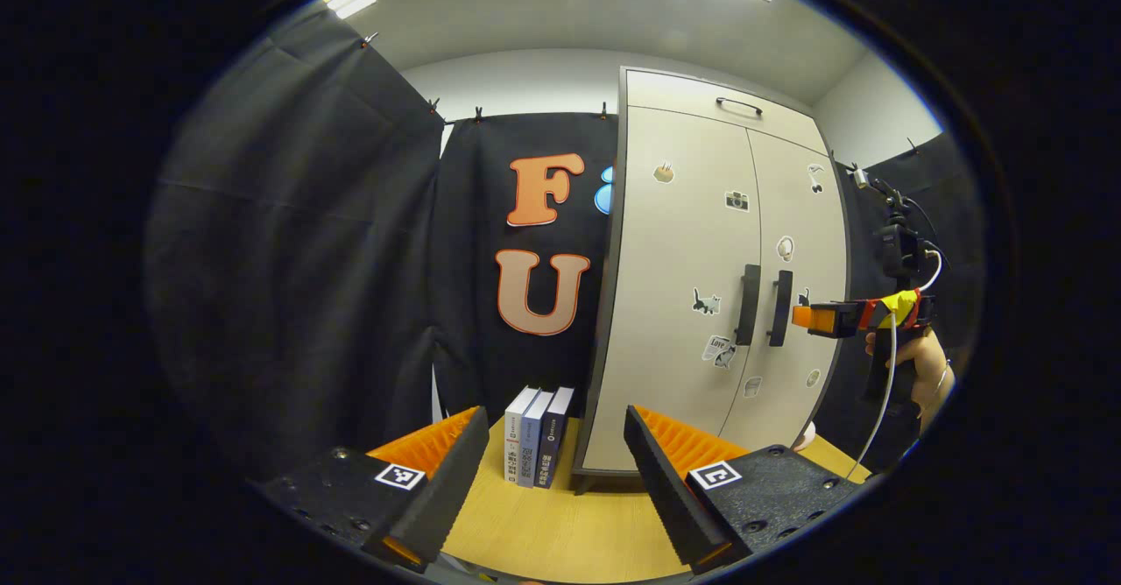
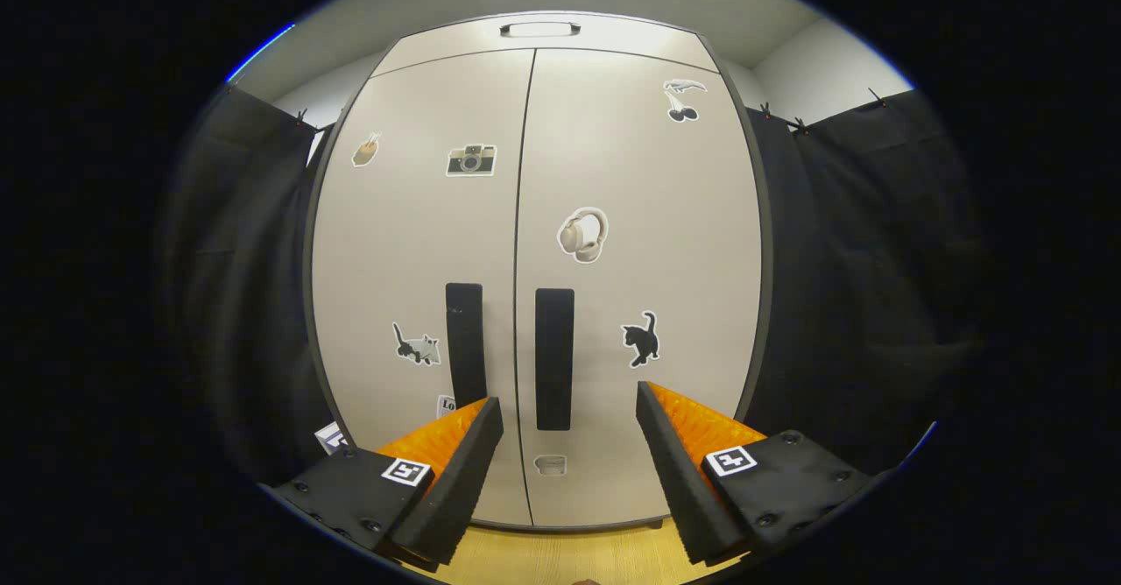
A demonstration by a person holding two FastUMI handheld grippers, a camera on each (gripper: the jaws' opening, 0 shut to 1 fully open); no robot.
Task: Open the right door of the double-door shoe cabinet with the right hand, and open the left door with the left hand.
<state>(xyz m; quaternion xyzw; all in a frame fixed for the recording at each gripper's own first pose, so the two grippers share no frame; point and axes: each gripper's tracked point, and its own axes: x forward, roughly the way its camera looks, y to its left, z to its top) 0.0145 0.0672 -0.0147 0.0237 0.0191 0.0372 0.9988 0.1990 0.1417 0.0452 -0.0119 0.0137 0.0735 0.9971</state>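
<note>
Cream-white shoe cabinet (image 2: 613,173), one, standing on the pale wood table (image 1: 560,532) against the black cloth wall. Both of its doors are flat and closed, so neither opening step appears begun.

Doors, two. The right door (image 2: 639,217) and the left door (image 2: 420,235) meet at a thin seam down the middle of the cabinet. A narrow top panel above them carries one small handle (image 2: 539,29).

Door handles, two, black and upright: the right handle (image 2: 554,357) just right of the seam, the left handle (image 2: 465,340) just left of it. They sit side by side at mid-height, probably so that each hand can pull its own door outward from the centre.

Right claw (image 2: 569,445), one, jaws spread, holding nothing. It faces the cabinet front squarely with the right handle showing between its fingers, which reads as lining up to close on that handle. Seen from the left gripper view it (image 1: 810,318) hovers near the handles, held by a hand (image 1: 920,366); contact cannot be judged.

Left claw (image 1: 556,480), one, jaws spread, empty. It stands well off to the cabinet's left side, low over the table, apparently waiting its turn.

Books (image 1: 536,436), three, upright in a row on the table, just beside the cabinet's left lower corner.

Stickers on the cabinet doors, about ten: among them a camera (image 2: 471,160), headphones (image 2: 583,235), a pale cat (image 2: 414,346) and a black cat (image 2: 641,340). Some low ones are partly hidden.
</note>
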